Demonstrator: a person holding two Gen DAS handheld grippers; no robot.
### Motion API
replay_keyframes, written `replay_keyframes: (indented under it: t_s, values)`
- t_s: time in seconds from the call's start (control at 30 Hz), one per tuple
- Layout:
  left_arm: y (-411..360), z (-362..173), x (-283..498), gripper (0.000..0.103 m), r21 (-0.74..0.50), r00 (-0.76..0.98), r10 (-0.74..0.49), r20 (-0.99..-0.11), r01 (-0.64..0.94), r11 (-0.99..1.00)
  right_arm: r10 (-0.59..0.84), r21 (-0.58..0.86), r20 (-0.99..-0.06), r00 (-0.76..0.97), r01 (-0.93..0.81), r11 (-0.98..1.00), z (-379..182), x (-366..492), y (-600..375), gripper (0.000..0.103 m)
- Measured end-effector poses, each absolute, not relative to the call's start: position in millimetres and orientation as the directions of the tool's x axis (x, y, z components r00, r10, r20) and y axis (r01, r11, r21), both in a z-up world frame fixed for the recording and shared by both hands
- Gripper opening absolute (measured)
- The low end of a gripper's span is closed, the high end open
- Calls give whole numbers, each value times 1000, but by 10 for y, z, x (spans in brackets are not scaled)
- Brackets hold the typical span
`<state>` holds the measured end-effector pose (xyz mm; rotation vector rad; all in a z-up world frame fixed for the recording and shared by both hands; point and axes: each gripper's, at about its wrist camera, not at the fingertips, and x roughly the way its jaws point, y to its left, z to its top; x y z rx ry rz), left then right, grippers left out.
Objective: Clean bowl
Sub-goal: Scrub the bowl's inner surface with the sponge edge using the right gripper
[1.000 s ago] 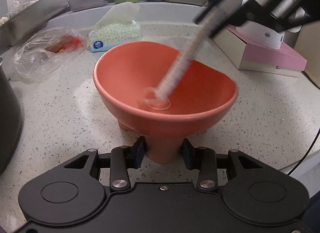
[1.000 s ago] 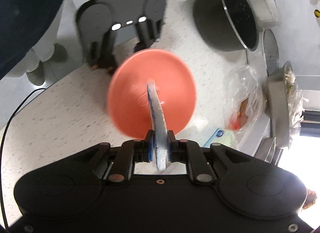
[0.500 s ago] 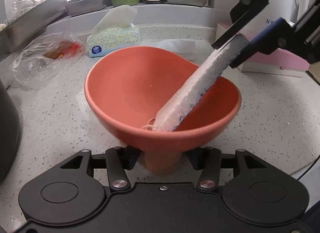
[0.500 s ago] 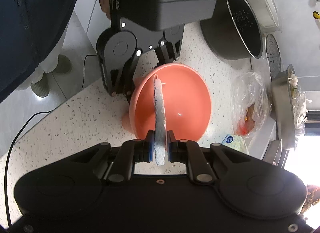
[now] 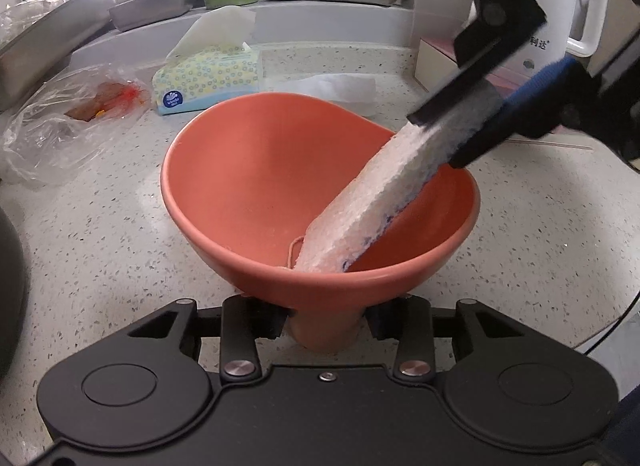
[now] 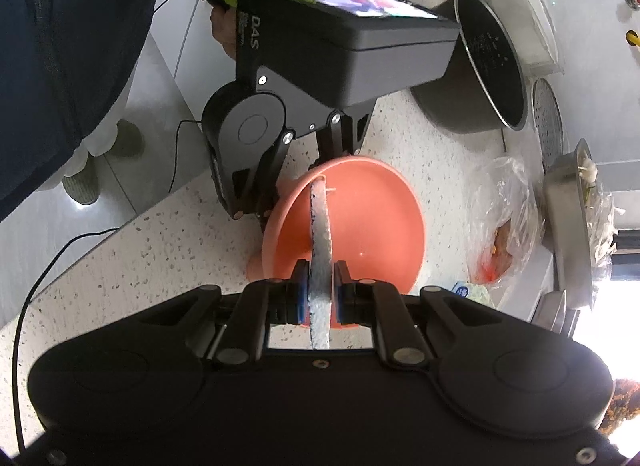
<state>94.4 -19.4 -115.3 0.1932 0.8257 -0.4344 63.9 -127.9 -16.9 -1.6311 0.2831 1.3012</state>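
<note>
At the far left of the left wrist view, a dark pot (image 5: 10, 286) sits at the frame edge. Next to it, a clear plastic bag (image 5: 60, 125) with red contents lies on the speckled worktop (image 5: 100, 234). A tissue pack (image 5: 206, 79) lies behind the bag, near the window sill.

The orange bowl (image 5: 256, 169) stands at the centre of the worktop, tilted, its opening facing up and away from the left wrist camera. The left gripper (image 5: 326, 324) sits at the bowl's foot: its jaws are closing, one pad on each side of the foot, and both pads appear to touch it.

A white sponge (image 5: 372, 201) with a blue edge slants down into the bowl, its lower end against the near inner wall. The right gripper (image 6: 321, 298) enters from the upper right of the left wrist view; its jaws are clamped on the upper end of the sponge.

At the far right, a pink-and-white box (image 5: 436, 53) stands on the worktop, with a white kettle (image 5: 560, 25) on it.
</note>
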Motion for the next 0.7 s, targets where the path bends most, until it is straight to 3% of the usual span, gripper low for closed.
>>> replay_keyframes:
  t_s: [0.33, 0.7]
  values:
    - [-193, -1151, 837, 38, 3, 598, -301, -743, 452, 892, 418, -580, -806, 418, -696, -423, 10, 954, -1052, 13]
    - [-151, -1147, 810, 38, -1, 593, -315, -741, 468, 884, 308, -493, -869, 387, -724, -482, -33, 862, -1505, 12]
